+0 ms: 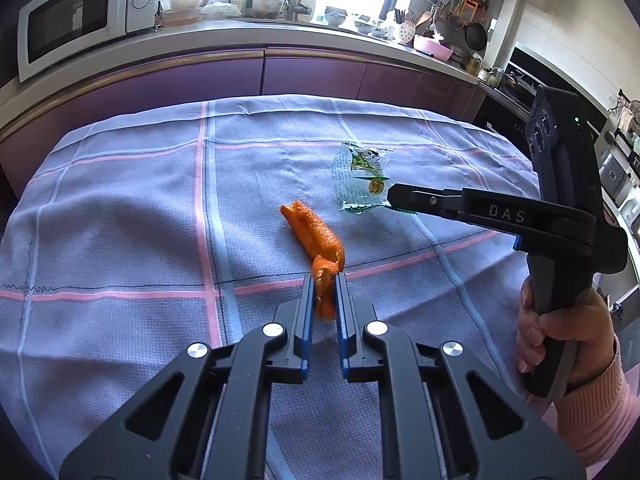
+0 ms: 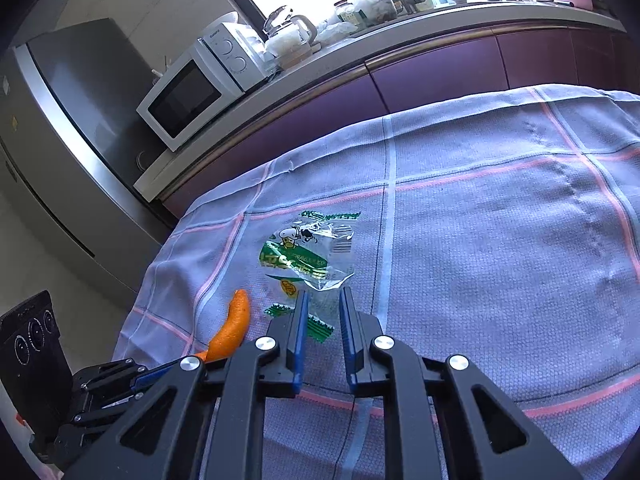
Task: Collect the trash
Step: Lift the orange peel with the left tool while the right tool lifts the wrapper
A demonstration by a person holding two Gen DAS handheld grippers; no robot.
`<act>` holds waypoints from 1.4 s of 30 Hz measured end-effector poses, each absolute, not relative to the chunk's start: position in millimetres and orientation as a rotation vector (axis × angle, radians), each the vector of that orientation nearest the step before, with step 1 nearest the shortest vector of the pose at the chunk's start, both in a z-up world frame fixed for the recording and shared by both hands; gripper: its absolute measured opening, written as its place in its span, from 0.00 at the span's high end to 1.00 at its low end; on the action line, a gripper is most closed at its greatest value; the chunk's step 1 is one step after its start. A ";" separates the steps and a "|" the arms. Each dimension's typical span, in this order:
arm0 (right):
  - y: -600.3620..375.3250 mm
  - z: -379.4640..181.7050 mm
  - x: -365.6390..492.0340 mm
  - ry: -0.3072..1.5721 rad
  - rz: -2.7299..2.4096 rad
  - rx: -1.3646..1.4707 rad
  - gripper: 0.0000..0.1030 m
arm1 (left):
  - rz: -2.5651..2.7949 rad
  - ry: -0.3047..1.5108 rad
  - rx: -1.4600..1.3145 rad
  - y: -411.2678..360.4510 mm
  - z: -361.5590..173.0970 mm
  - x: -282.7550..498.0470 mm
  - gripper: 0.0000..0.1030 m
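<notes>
An orange peel [image 1: 312, 232] lies on the checked cloth, and my left gripper [image 1: 325, 280] is shut on its near end. A clear snack wrapper [image 1: 362, 180] with green print lies just right of it. In the left wrist view my right gripper [image 1: 391, 197] comes in from the right with its tip at the wrapper's near edge. In the right wrist view the wrapper [image 2: 308, 252] has its near edge between the fingers of my right gripper [image 2: 324, 300]. The jaws stand narrow and cloth shows in the gap. The peel [image 2: 234, 328] lies to the left, running back to the left gripper.
A blue-grey cloth [image 1: 120, 220] with pink and pale lines covers the table. Purple cabinets and a counter with a white microwave [image 1: 76, 16] run along the far side. A steel fridge [image 2: 60, 120] stands at the left. A hand [image 1: 560, 336] in a pink sleeve holds the right gripper's handle.
</notes>
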State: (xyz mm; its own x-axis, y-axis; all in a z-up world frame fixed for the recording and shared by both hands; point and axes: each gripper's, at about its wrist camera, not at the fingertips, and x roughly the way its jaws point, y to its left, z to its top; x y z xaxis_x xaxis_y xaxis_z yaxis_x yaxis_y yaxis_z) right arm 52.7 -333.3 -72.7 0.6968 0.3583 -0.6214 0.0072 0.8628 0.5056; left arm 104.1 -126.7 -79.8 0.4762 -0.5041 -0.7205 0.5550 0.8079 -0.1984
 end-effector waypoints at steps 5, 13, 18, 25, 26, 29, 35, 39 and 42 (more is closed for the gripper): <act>-334.7 -69.6 44.6 0.758 0.229 0.530 0.87 | -0.627 0.836 0.064 -114.0 -74.4 100.7 0.90; -329.0 -64.5 28.3 0.729 0.295 0.576 0.87 | -0.597 0.806 0.078 -91.0 -66.4 89.0 0.90; -312.9 -60.9 21.7 0.725 0.345 0.574 0.87 | -0.572 0.792 0.087 -74.1 -62.9 79.7 0.90; -290.1 -60.9 21.4 0.735 0.400 0.569 0.87 | -0.536 0.752 0.088 -50.0 -51.5 65.3 0.91; -287.2 -61.1 21.3 0.737 0.406 0.568 0.87 | -0.534 0.745 0.087 -46.4 -49.4 62.7 0.91; -279.1 -60.5 21.2 0.740 0.423 0.560 0.87 | -0.533 0.731 0.087 -36.6 -45.2 55.0 0.92; -270.5 -63.1 21.1 0.753 0.438 0.559 0.87 | -0.561 0.775 0.098 -28.8 -56.9 47.9 0.89; -268.8 -66.8 21.0 0.766 0.436 0.557 0.87 | -0.556 0.816 0.115 -32.8 -77.7 49.3 0.85; -269.1 -67.4 20.5 0.769 0.434 0.558 0.87 | -0.563 0.841 0.097 -30.6 -87.4 51.3 0.84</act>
State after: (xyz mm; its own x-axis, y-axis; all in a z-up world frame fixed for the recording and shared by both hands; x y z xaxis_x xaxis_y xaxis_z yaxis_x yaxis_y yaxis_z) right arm 20.5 -269.1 -67.4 0.6441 0.5552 -0.5263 -0.1634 0.7719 0.6144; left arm 51.3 -30.6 -87.4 0.5305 -0.4333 -0.7286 0.5079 0.8506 -0.1361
